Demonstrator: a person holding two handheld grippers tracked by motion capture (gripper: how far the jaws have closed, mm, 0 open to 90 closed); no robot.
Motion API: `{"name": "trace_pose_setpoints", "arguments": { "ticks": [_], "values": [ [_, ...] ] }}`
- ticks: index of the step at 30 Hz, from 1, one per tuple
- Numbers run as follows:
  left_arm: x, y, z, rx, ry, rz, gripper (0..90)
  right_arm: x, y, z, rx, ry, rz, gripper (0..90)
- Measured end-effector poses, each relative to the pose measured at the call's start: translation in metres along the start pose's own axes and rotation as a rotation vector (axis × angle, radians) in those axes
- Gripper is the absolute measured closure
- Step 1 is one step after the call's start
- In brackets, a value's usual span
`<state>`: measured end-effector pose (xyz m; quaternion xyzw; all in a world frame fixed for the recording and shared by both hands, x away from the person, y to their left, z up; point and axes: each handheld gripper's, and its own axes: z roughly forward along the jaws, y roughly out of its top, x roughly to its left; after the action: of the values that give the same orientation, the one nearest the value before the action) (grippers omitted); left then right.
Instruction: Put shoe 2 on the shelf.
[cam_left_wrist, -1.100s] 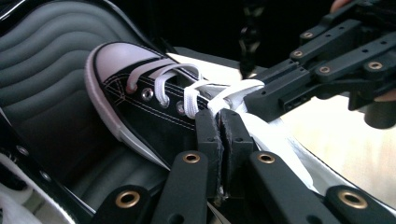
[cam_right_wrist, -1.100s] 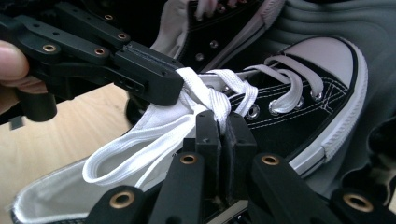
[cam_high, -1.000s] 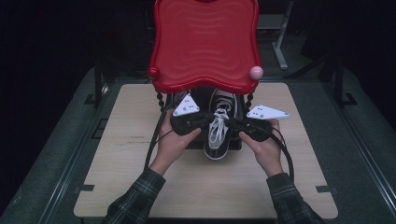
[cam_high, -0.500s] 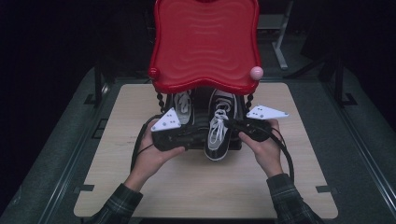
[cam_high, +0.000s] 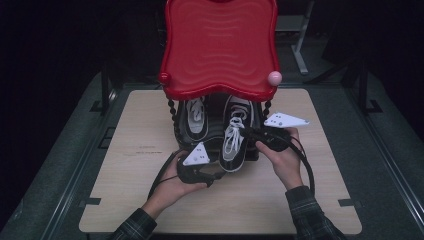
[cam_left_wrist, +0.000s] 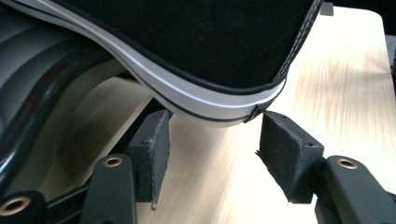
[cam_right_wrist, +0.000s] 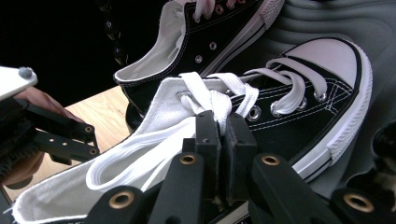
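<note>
Two black-and-white sneakers sit side by side on the lower tier of a red stand (cam_high: 220, 45) at the 12 o'clock side of the tabletop (cam_high: 125, 150), toes tucked under the red top. The work in hand appears to be lacing or tying the right-hand sneaker (cam_high: 235, 135), whose heel end overhangs the tier toward 6 o'clock.

The right gripper (cam_right_wrist: 219, 135) is clamped shut on the white lace (cam_right_wrist: 219, 105) where the strands cross above the tongue; holding it there likely keeps the lace taut and the shoe from sliding while the other hand repositions. In the high view this gripper (cam_high: 252, 132) reaches in from 3 o'clock.

The left gripper (cam_left_wrist: 212, 144) sits low, just under the sneaker's heel (cam_left_wrist: 219, 100). Its jaws have just been opening and stand apart with nothing between the pads (cam_left_wrist: 156, 149); the white sole band hangs above them, not pinched. Seen from above, it (cam_high: 212, 172) lies at about 6 o'clock of the shoe, probably placed to steady or take hold of the heel next.

The other sneaker (cam_high: 195, 117) rests untouched at 9 o'clock of its mate.
</note>
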<state>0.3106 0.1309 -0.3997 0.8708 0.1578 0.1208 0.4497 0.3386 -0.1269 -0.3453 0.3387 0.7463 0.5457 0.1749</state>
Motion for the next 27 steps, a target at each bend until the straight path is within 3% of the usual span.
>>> {"name": "trace_pose_setpoints", "arguments": {
  "ticks": [5,8,9,15,20,27],
  "values": [
    [-0.002,0.001,0.001,0.0,0.001,0.023,43.3,-0.001,0.0,-0.001,0.0,-0.002,-0.003,84.9],
    [-0.002,0.001,0.002,-0.002,-0.001,0.016,43.5,-0.001,-0.001,-0.003,-0.009,0.006,0.006,77.3],
    [-0.002,0.001,0.002,-0.002,-0.001,0.016,43.5,0.002,0.001,-0.009,-0.016,-0.002,-0.012,70.0],
    [-0.002,0.001,0.002,-0.002,-0.001,0.014,43.7,0.008,-0.008,-0.029,-0.005,-0.006,-0.041,60.8],
    [-0.002,0.002,0.001,-0.008,0.0,0.015,43.9,0.011,-0.037,-0.047,0.069,-0.023,-0.069,53.9],
    [-0.003,0.002,0.001,-0.008,-0.002,0.009,44.1,0.022,-0.075,-0.037,0.187,0.011,-0.079,51.7]
  ]
}}
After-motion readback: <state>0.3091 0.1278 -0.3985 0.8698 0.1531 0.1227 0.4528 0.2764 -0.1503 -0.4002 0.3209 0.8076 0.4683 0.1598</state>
